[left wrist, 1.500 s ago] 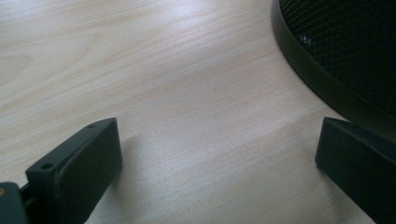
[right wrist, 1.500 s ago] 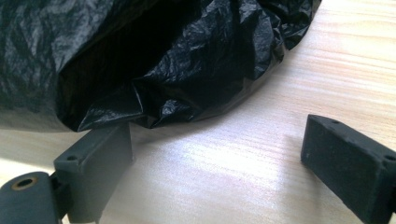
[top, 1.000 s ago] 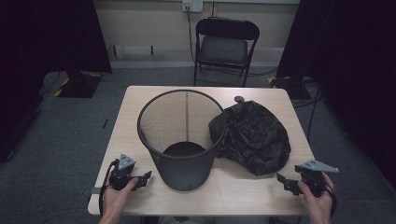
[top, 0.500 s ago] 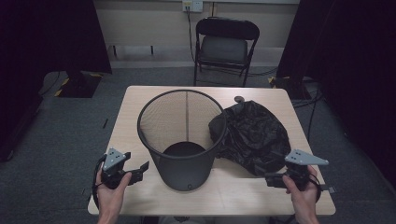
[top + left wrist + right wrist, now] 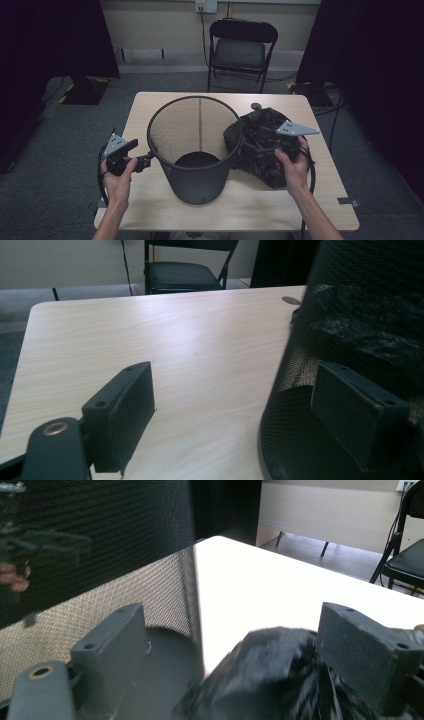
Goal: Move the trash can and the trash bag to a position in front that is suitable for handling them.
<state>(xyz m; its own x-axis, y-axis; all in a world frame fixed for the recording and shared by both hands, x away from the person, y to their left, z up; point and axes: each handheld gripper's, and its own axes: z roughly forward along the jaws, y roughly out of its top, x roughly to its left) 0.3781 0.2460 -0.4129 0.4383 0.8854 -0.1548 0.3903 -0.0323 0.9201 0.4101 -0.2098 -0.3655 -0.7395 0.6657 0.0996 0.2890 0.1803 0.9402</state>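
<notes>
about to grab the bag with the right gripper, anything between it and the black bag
Nothing visible does. The right gripper hangs over the crumpled black bag, jaws open with the bag just below and between them. The mesh bin stands beside the bag, toward the left gripper, not in the way.

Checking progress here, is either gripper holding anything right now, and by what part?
Nothing is held. Left gripper is open beside the mesh bin; right gripper is open above the black bag.
</notes>
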